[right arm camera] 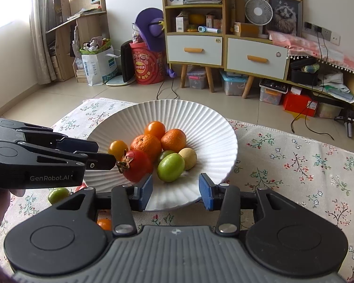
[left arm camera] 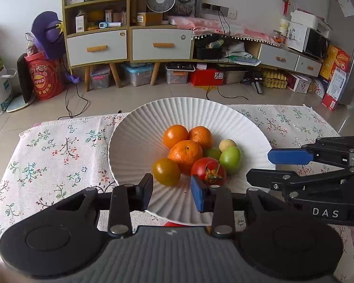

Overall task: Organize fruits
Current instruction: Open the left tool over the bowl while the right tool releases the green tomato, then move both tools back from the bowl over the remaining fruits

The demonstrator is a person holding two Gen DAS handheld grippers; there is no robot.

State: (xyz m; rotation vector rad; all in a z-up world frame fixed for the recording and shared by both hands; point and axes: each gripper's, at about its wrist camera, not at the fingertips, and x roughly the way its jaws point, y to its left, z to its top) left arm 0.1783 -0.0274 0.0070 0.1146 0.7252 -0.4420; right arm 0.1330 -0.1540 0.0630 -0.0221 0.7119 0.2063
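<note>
A white ribbed plate [left arm camera: 134,127] [right arm camera: 214,127] on a floral cloth holds a pile of fruit: two mandarins [left arm camera: 186,155] [right arm camera: 146,146], an orange tomato [left arm camera: 175,135], a yellow-brown tomato [left arm camera: 166,171], a red tomato [left arm camera: 208,171] [right arm camera: 138,165], green fruits [left arm camera: 230,160] [right arm camera: 171,167] and a pale yellow one [right arm camera: 188,158]. My left gripper [left arm camera: 172,193] [right arm camera: 106,154] is open over the plate's near rim, its right finger close to the red tomato. My right gripper [right arm camera: 175,193] [left arm camera: 258,166] is open at the plate's right side, empty, just short of the green fruit.
Beside the plate, a green fruit [right arm camera: 58,195] and an orange one [right arm camera: 104,224] lie on the cloth [left arm camera: 59,155]. Beyond the table's far edge are tiled floor, cabinets [left arm camera: 129,44], boxes and cables. A hand shows at the left edge.
</note>
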